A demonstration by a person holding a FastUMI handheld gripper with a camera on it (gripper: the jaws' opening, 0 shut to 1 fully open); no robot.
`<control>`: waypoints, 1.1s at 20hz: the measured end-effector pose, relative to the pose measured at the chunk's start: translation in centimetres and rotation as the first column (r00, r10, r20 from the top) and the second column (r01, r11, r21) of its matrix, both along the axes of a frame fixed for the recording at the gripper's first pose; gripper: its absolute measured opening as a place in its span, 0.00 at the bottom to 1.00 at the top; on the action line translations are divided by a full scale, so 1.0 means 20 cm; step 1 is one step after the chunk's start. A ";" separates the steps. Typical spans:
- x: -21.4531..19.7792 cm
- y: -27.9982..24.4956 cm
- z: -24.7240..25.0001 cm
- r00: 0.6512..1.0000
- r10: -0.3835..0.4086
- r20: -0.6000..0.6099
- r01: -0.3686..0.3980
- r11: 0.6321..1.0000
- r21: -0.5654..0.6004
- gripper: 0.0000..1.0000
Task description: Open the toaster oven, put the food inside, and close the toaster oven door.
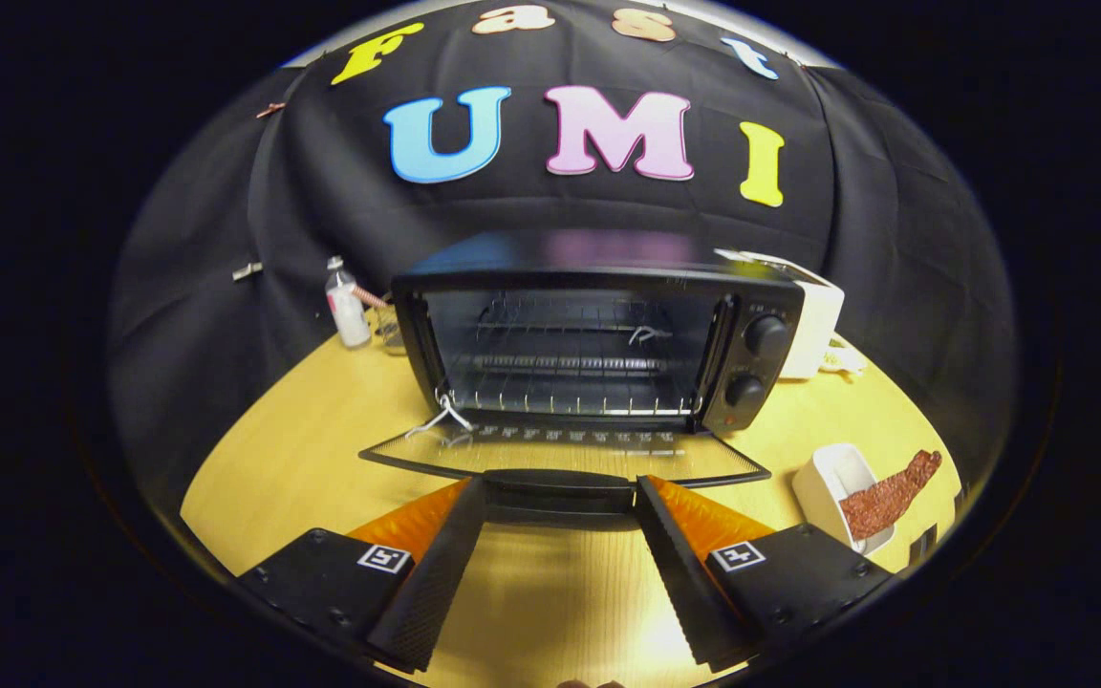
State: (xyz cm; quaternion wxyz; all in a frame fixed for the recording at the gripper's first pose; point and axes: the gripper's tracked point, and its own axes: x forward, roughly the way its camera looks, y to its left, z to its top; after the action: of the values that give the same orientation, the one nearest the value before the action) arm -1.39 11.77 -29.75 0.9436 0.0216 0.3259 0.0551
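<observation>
Toaster oven (pixel 598 334) faces the spread claw (pixel 560 502) (door (pixel 565 457) flat down).

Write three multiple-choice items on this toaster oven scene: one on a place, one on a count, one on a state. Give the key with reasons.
1. Where does the strip of food lie?
A. on the oven rack
B. across the white dish, right of the door
C. between the fingers

2. How many knobs does the toaster oven have on its front?
A. one
B. two
C. four

3. How is the oven door?
A. folded down open
B. shut
C. half raised

Key: 1 B, the strip rests on the dish beside the claw; 2 B, two round knobs stacked at the right panel; 3 A, the door lies flat, the rack exposed, its handle just ahead of the open fingers.
</observation>
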 end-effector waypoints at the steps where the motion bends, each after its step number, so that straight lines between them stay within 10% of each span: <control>1: -0.05 0.00 -0.07 0.999 0.017 -0.047 -0.017 1.000 0.007 0.99; 22: -0.11 -1.02 0.69 0.990 -0.110 0.089 0.112 0.994 -0.016 0.99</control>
State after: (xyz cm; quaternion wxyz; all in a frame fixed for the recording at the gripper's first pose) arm -3.52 -8.61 -15.91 0.9587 0.0274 0.2830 -0.0001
